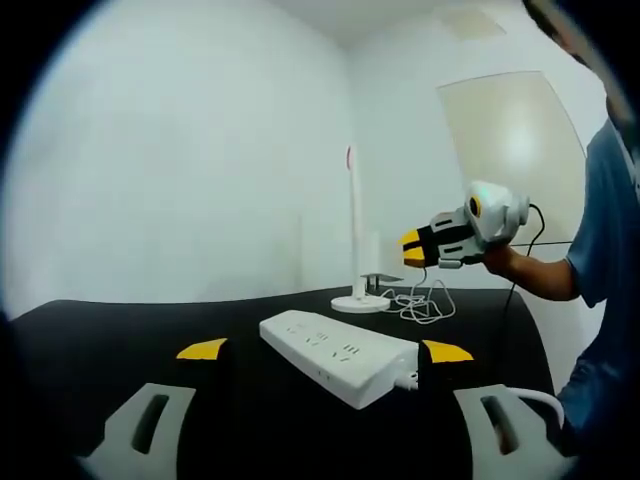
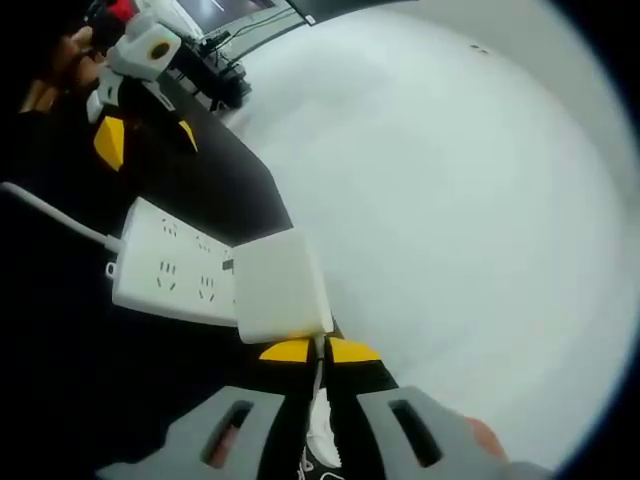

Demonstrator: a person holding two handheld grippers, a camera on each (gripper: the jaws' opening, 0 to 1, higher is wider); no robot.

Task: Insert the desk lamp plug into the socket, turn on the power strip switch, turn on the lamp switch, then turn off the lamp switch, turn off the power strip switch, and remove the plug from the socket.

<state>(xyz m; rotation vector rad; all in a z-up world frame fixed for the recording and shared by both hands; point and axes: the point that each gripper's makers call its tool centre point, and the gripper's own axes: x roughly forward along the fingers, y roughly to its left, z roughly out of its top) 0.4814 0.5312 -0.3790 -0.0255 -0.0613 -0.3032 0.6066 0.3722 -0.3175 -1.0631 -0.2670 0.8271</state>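
**Plug held above the strip, left jaws wide over the worktop**

While the left gripper sits low at the bottom of the left gripper view with its yellow-tipped jaws spread wide and holding nothing, the white power strip lies just beyond them on the black worktop, running from centre towards the lower right, its cable leaving at the right end. Behind it, at mid-frame, the desk lamp stands upright on its round base, with a loose coil of white cord just to the right of the base. At right of centre the right gripper is raised above the worktop, pointing left, gripped by a person's hand whose forearm and blue sleeve come in from the right edge.

In the right gripper view, the jaws rise from the bottom and are drawn close together, pinching the thin white cord just below the plug, a white square adapter block. The block sits at centre frame, overlapping the near end of the power strip; whether it touches the sockets cannot be told. The strip stretches to the left over the dark worktop, and the left gripper appears at the upper left, jaws apart.
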